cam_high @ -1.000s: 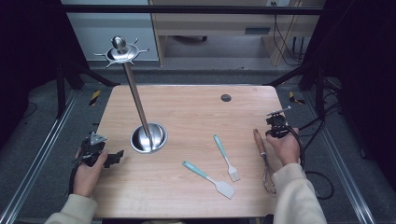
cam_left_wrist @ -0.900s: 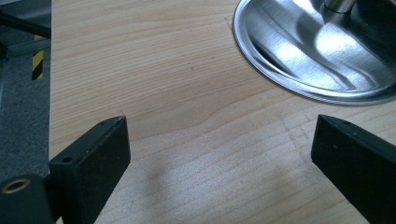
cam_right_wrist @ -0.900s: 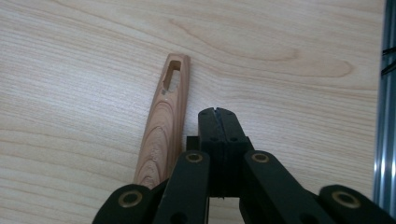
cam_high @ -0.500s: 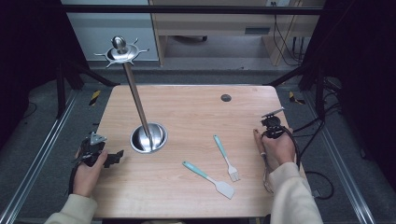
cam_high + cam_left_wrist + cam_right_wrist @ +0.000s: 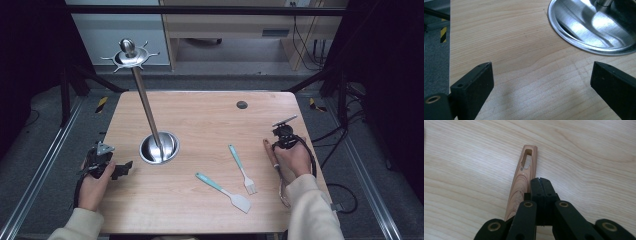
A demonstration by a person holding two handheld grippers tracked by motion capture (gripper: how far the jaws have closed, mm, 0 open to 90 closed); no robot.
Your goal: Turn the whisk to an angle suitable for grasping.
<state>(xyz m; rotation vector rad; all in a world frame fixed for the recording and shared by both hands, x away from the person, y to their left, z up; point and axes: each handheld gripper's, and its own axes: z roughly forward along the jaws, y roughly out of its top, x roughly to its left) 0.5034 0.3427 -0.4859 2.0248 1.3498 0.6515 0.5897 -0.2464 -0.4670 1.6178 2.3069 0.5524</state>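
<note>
Wooden utensil (image 5: 524, 176), flat on right tabletop (image 5: 200, 120), not yet gripped: right tongs (image 5: 540, 180) closed empty alongside; left tongs (image 5: 541, 77) wide open, idle.

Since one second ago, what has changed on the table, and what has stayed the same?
The right gripper has slid a little toward the person along the wooden handle, jaws shut, gripping nothing. The left gripper stays open near the metal stand. The two teal utensils have not moved.
</note>
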